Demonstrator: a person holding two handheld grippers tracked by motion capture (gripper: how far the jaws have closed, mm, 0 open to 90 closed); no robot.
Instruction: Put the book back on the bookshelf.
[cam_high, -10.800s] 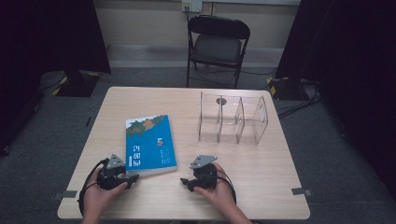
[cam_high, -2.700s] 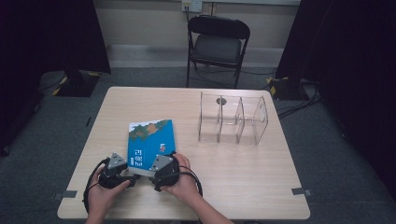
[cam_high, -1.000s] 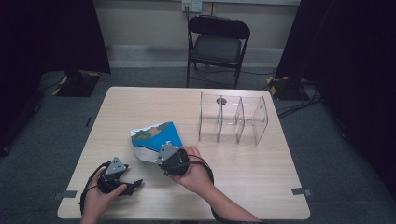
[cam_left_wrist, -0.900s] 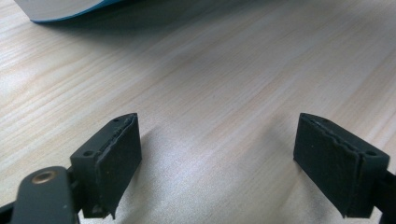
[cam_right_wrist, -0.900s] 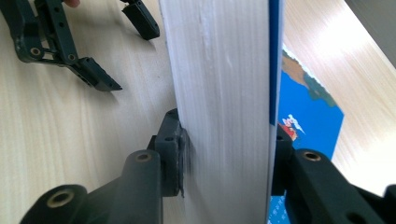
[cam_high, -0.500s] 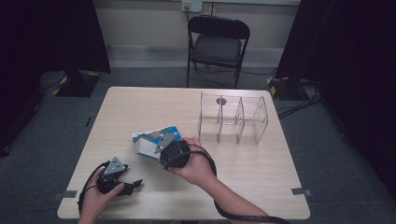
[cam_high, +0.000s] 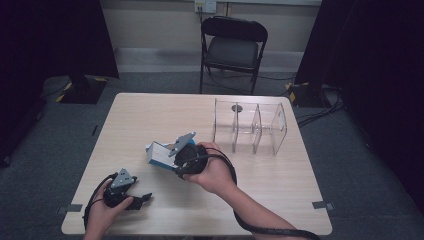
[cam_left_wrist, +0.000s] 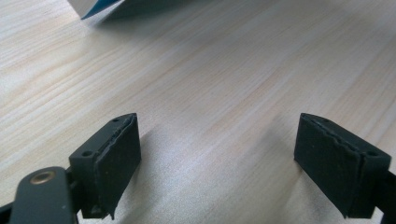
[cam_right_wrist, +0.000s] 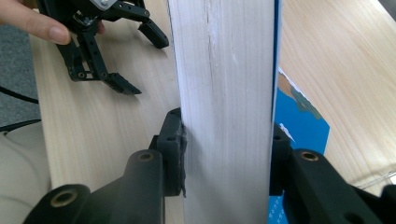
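Your bench (cam_high: 150, 115) carries a clear divider rack (cam_high: 250, 127) at its far right. Your right tool (cam_right_wrist: 226, 154) is clamped across the page block of the blue-covered book (cam_right_wrist: 224, 93), held clear of the bench near its middle. Your left tool (cam_left_wrist: 217, 158) rests at the near left edge, jaws wide apart, gripping nothing.
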